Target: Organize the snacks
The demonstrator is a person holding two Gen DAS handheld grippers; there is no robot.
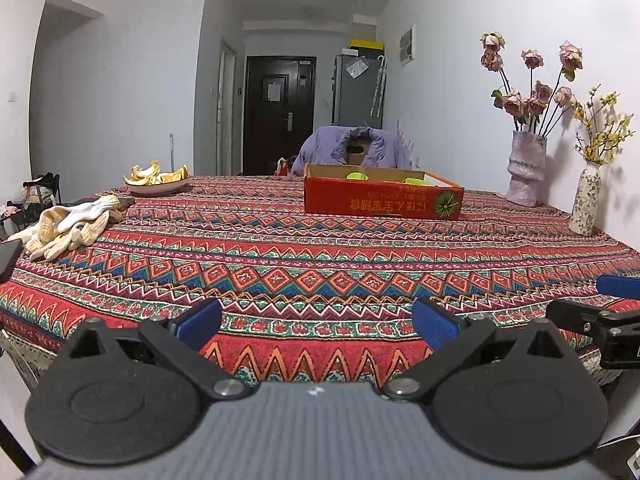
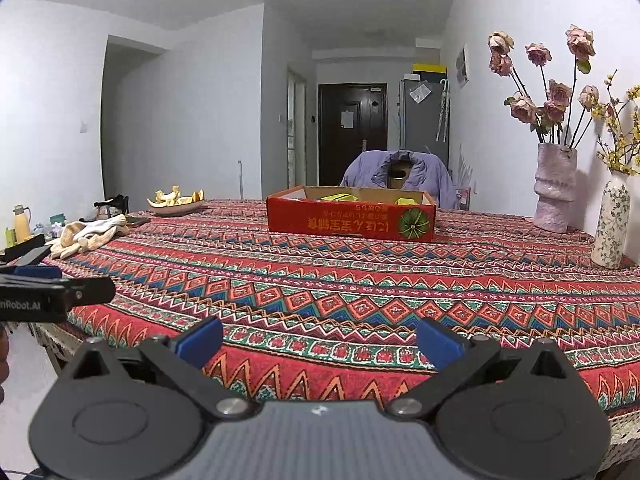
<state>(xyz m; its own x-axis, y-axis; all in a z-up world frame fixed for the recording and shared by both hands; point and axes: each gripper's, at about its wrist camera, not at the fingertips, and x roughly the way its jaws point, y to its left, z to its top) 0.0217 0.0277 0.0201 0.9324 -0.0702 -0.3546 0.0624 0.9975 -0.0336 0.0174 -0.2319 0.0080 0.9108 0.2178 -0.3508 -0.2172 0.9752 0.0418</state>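
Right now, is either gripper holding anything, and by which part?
Nothing is held. The left gripper and right gripper are both open over the tablecloth, short of the red box.

Matt cardboard box [image 2: 351,220] on woven patterned cloth tablecloth [image 2: 360,288].

You have a patterned tablecloth [image 1: 280,248] spread before you. Gloves [image 1: 68,220] lie at its left edge, near a plate of peels [image 1: 156,180]. Two vases [image 2: 556,188] of flowers stand right; a purple jacket [image 2: 400,172] drapes the far chair.
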